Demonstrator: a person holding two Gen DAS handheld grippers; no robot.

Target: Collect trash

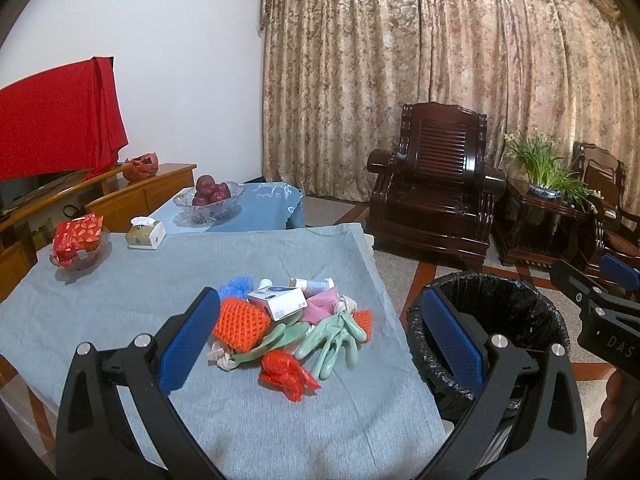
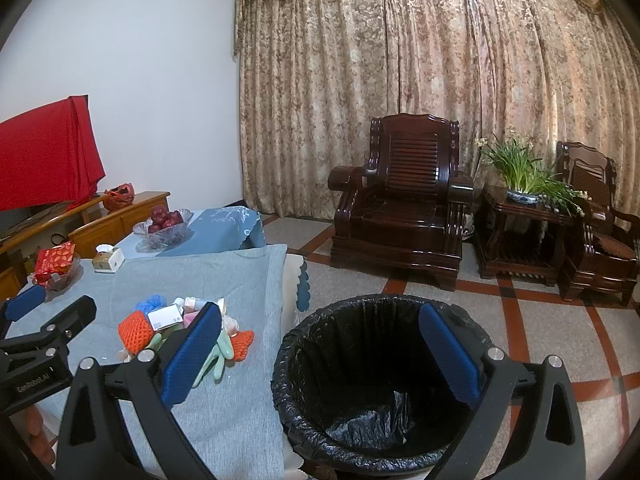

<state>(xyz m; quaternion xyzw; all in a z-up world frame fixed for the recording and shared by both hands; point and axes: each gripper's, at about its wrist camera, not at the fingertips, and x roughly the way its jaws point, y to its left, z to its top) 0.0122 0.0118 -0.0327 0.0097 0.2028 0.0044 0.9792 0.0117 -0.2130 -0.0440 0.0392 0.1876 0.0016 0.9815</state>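
Both tongs are spread wide with nothing in them: the left gripper (image 1: 320, 336) hangs over the grey cloth-covered table (image 1: 120, 292), the right gripper (image 2: 320, 348) over the round bin lined with a black plastic bag (image 2: 320, 328), which sits on the floor just beside the table edge. Trash is piled mid-table: crumpled red plastic bag (image 1: 286, 374), pale green rubber gloves (image 1: 332, 340), orange foam net sleeve (image 1: 240, 322), small white cardboard box (image 1: 280, 300). Further back, a glass bowl of red apples (image 1: 210, 198).

box label (image 1: 285, 309) too small to read, bin (image 1: 520, 312) partly hidden
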